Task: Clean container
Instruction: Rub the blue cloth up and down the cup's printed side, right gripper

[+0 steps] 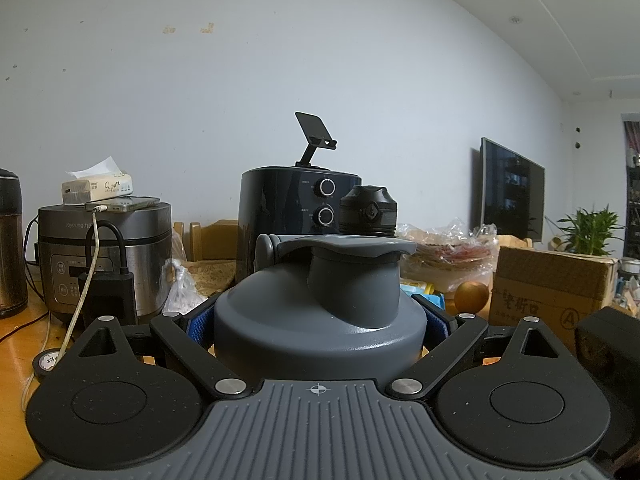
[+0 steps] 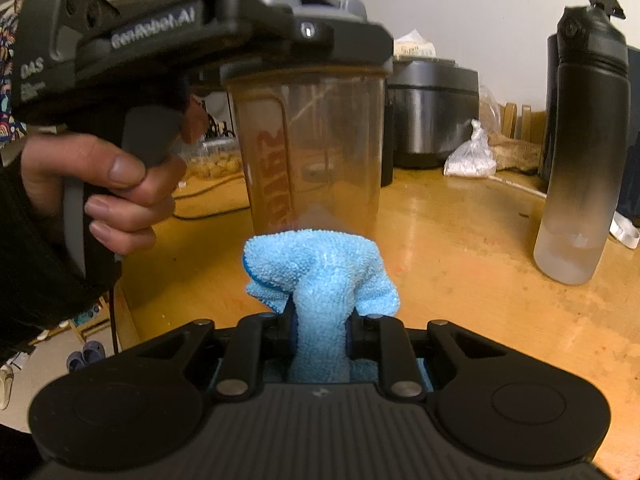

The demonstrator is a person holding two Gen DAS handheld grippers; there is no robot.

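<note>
cloth (image 2: 320, 280) in right claw (image 2: 320, 322) shows only from right wrist.

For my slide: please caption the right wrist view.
Right gripper presses cloth against shaker, held by left gripper.

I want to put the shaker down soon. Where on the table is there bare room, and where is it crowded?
Bare wood lies between the shaker and the black-and-frosted bottle, in front of the rice cooker. The back edge is crowded: rice cooker, white bag, cables. The table beside the blue cloth is also free.
</note>
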